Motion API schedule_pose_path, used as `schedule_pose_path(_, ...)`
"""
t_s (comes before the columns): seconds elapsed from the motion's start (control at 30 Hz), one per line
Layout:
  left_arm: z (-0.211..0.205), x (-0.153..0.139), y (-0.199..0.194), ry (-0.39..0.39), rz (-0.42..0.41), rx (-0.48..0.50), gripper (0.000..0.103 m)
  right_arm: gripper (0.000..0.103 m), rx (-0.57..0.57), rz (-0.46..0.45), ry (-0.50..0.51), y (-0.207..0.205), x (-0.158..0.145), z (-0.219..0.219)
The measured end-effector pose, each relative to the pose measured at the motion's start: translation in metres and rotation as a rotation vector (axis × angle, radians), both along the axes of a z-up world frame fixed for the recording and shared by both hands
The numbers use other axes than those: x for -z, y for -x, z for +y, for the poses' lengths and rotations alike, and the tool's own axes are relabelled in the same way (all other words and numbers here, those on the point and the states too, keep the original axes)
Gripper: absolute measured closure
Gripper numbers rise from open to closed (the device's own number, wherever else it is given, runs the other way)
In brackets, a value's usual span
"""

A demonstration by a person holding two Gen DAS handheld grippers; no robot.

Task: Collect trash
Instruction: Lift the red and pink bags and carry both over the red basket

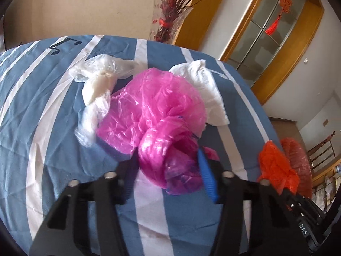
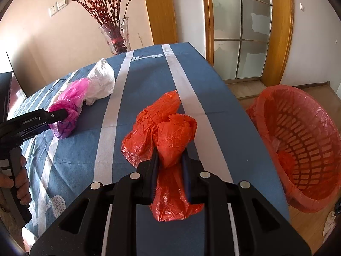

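Note:
A crumpled pink plastic bag (image 1: 153,111) lies on the blue striped tablecloth (image 1: 42,98). My left gripper (image 1: 168,160) is shut on its knotted near end; it also shows in the right wrist view (image 2: 64,115). An orange plastic bag (image 2: 166,128) lies on the cloth, and my right gripper (image 2: 170,155) is shut on its near part. A clear bag with a white lump (image 1: 100,81) and a white crumpled bag (image 1: 204,85) lie beyond the pink one.
A red-lined basket bin (image 2: 302,140) stands on the floor right of the table, past its right edge. A glass vase with red branches (image 2: 116,36) stands at the far table edge. A glass door (image 2: 240,32) is behind.

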State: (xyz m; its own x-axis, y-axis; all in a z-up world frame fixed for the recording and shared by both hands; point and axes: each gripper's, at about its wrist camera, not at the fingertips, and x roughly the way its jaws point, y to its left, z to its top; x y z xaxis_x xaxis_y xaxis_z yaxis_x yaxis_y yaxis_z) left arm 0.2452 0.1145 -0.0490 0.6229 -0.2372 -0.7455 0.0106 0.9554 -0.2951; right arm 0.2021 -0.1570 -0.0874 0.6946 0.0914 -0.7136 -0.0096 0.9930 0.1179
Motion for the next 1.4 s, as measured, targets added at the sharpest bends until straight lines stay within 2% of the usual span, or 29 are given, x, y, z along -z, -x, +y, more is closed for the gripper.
schedule_pose_path(0.13, -0.002, -0.006, 0.007, -0.007, -0.023, 0.01, 0.065, 0.082, -0.001, -0.005, -0.002, 0.003, -0.002, 0.0)
schedule_pose_path(0.27, -0.005, -0.011, 0.014, -0.03, -0.047, 0.016, 0.069, 0.082, -0.001, -0.014, -0.002, 0.007, -0.005, 0.0)
schedule_pose_path(0.57, -0.021, -0.027, 0.034, -0.079, -0.098, 0.049, 0.07, 0.082, 0.005, -0.049, -0.003, 0.021, -0.016, -0.005)
schedule_pose_path(0.97, -0.056, -0.042, 0.056, -0.079, -0.133, 0.118, 0.07, 0.082, 0.055, -0.098, -0.017, 0.044, -0.03, -0.031)
schedule_pose_path(1.4, -0.125, -0.05, 0.066, -0.058, -0.148, 0.243, 0.07, 0.082, 0.162, -0.135, -0.041, 0.067, -0.036, -0.083)
